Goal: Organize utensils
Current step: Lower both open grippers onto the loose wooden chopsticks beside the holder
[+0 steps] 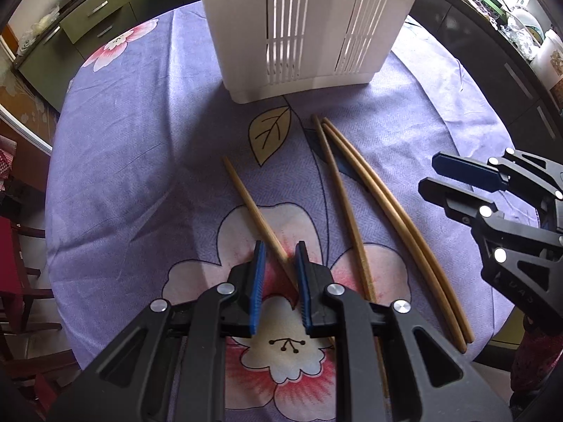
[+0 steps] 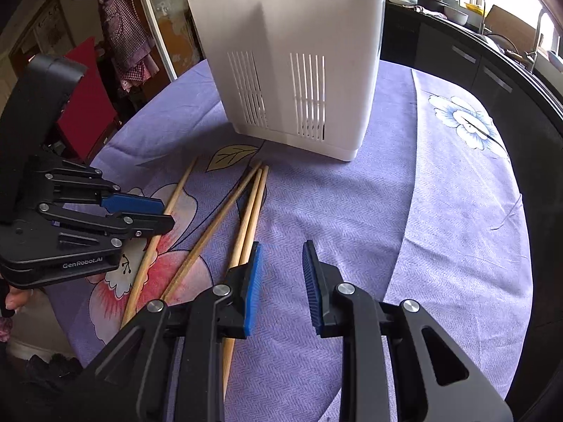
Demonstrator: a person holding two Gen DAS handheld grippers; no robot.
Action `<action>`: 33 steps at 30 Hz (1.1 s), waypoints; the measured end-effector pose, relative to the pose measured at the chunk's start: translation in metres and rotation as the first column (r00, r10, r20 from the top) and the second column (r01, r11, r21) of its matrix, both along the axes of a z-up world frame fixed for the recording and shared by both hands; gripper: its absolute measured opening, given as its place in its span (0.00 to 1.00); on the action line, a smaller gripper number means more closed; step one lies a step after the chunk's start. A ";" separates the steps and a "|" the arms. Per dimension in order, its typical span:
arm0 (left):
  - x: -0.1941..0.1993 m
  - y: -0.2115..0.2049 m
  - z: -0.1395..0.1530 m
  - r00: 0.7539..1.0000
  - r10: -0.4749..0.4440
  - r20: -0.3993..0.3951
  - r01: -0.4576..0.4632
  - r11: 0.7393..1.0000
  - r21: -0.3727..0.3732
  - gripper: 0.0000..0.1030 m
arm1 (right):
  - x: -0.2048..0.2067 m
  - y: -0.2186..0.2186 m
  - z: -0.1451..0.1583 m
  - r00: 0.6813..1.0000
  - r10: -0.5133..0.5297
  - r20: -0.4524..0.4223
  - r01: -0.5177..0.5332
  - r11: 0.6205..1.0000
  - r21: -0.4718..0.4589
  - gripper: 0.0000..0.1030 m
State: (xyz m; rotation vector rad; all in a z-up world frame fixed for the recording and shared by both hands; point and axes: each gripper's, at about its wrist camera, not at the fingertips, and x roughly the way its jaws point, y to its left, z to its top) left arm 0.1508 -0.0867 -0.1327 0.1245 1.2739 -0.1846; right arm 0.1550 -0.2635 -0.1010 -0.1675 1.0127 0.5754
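Several wooden chopsticks lie on the purple flowered cloth in front of a white slotted utensil holder [image 1: 306,28], which also shows in the right wrist view [image 2: 295,70]. My left gripper [image 1: 279,251] is open, its blue pads either side of a single chopstick [image 1: 251,204] that lies apart from the others on the left; it also shows in the right wrist view [image 2: 165,216]. A pair of chopsticks [image 1: 390,204] and one more [image 1: 343,197] lie further right. My right gripper [image 2: 281,249] is open and empty, just right of the pair [image 2: 251,211].
The round table's cloth [image 2: 440,211] stretches to the right of the holder. Dark kitchen cabinets [image 2: 475,63] stand behind the table. A red chair [image 1: 14,256] stands at the left edge.
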 end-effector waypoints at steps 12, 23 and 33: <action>-0.006 0.033 0.000 1.000 -0.002 -0.003 0.002 1.000 0.029 0.19 | 0.008 0.019 -0.011 0.999 0.036 -0.011 -0.036 0.999 -0.036 0.23; -0.008 0.031 0.002 1.000 -0.019 0.013 0.018 0.998 0.067 0.19 | 0.007 0.029 -0.008 0.999 0.048 -0.011 -0.048 0.997 -0.061 0.25; -0.007 0.033 0.003 1.000 -0.026 0.018 0.024 0.997 0.073 0.20 | 0.012 0.027 -0.007 0.999 0.027 -0.025 -0.029 0.997 -0.076 0.28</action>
